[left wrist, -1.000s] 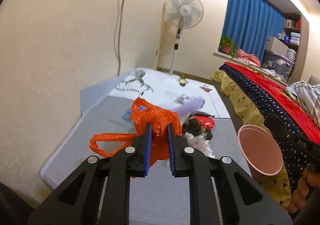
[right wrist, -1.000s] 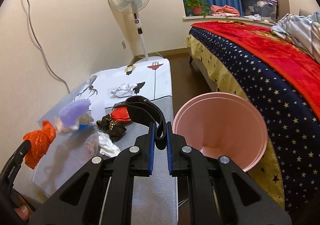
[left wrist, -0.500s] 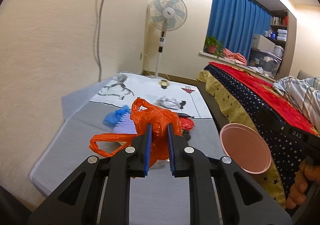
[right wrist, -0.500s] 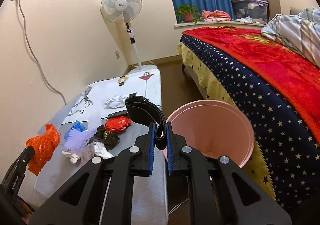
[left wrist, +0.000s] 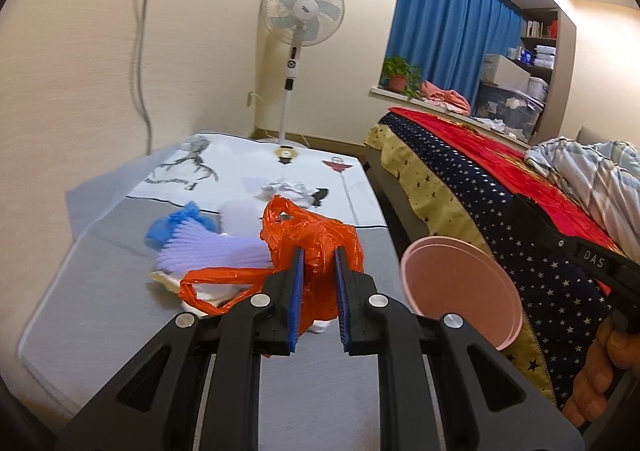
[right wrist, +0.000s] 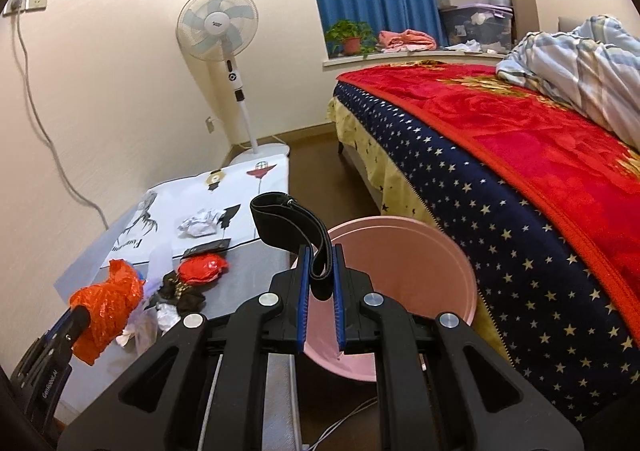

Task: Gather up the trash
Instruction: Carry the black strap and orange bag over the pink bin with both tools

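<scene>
Crumpled orange plastic bag (left wrist: 316,239) pinched in left gripper (left wrist: 317,267), lifted beside round pink plastic bin (right wrist: 400,283) | right gripper (right wrist: 320,271) clamps black strap (right wrist: 288,219) over bin | step: carrying to bin | next: release both inside rim

In the left wrist view the left tongs (left wrist: 318,279) cover the lower middle of the orange bag (left wrist: 316,239), and the bag hides the trash behind it on the desk (left wrist: 100,291). The wall cable (left wrist: 142,51) is blurred. The bin (left wrist: 460,291) shows edge-on, its inside out of sight. The right hand (left wrist: 600,371) is cut off by the picture's edge.

In the right wrist view the right tongs (right wrist: 320,291) hide the near rim of the bin (right wrist: 420,271) and the lower end of the black strap (right wrist: 288,219). The lettering on the desk print (right wrist: 132,239) is too small to read.
</scene>
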Tool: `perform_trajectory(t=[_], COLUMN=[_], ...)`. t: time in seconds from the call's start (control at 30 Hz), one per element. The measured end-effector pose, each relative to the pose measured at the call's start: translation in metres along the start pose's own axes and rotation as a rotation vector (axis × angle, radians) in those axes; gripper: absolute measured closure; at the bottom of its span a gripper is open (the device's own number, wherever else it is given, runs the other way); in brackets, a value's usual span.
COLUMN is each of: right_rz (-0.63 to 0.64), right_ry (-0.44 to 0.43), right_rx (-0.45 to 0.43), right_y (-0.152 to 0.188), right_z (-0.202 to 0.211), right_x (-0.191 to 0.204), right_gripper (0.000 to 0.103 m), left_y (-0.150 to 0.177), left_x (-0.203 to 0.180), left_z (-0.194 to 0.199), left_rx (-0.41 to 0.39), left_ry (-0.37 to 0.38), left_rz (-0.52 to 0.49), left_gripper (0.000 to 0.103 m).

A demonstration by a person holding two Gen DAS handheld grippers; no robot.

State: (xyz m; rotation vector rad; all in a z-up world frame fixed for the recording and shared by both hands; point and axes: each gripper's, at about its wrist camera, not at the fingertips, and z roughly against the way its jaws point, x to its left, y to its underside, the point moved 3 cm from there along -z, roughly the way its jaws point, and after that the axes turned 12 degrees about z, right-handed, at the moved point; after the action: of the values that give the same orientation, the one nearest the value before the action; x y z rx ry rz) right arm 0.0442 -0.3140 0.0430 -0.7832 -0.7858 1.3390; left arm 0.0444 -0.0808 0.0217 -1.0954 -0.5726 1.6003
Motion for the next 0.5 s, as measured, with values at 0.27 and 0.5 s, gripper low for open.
perform_trajectory(t=[0.27, 0.5], right_rz=[-0.047, -0.109], right_ry=[0.046, 0.106], right_rx=[0.008, 0.017], right_y=[0.000, 0.002], right_z=[-0.012, -0.022], right_x=[-0.024, -0.052], right_gripper=[0.092, 0.092], left_y=[0.007, 0.012], left_x=[-0.025, -0.053], left_z=[-0.021, -0.045], left_rx=[0.033, 0.064], left_ry=[0.048, 0.101], left_rz=[-0.014, -0.065], left_gripper=[0.088, 0.088])
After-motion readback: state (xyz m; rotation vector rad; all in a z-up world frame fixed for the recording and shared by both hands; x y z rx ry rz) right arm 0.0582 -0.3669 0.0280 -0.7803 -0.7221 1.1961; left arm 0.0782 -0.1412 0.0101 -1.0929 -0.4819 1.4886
